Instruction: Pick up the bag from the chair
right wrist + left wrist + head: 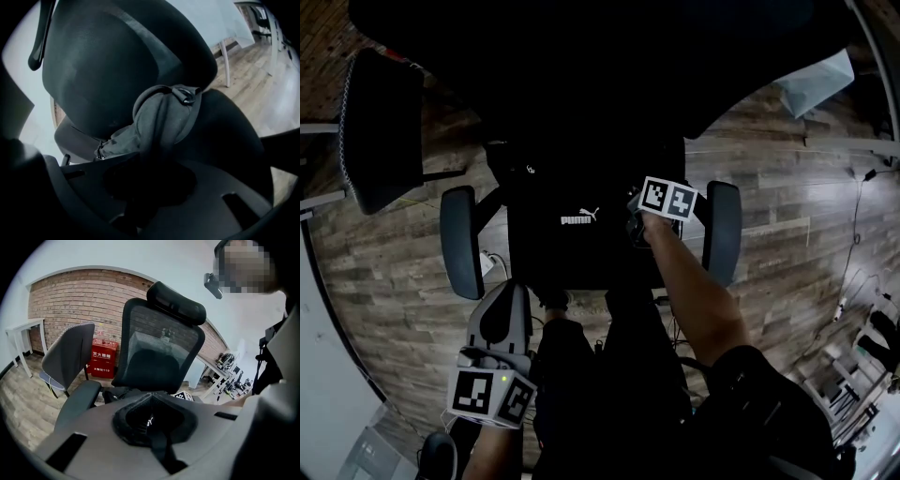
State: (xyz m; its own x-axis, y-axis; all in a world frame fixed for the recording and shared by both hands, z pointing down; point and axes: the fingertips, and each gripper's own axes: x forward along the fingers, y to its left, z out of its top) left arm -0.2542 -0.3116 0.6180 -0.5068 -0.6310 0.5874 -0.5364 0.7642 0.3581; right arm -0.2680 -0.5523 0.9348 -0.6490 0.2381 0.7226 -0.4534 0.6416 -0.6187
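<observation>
**Right claw clamped on the bag's edge, bag on the seat**

My right gripper (150, 183) is closed on the bag (161, 122). A fold of its dark fabric comes straight out from between the jaws and runs ahead of the claw, toward the chair (93, 61) back. A metal ring (187, 96) sits at the far end of that fold.

The rest of the bag slumps to the left of the claw and slightly below it. From the head view the claw has the bag by its right edge, so the bulk lies leftward across the seat, between the armrests. I cannot tell its long axis, as black on black hides the outline.

Judgement: the load will hang off-centre and swing left once it is raised. The lift should go up and back toward me, clear of the armrest just right of the claw.

My left gripper (492, 375) is held low, well apart from the bag, with its jaws together. I can make out nothing between them. The right is plainly the nearer.
</observation>
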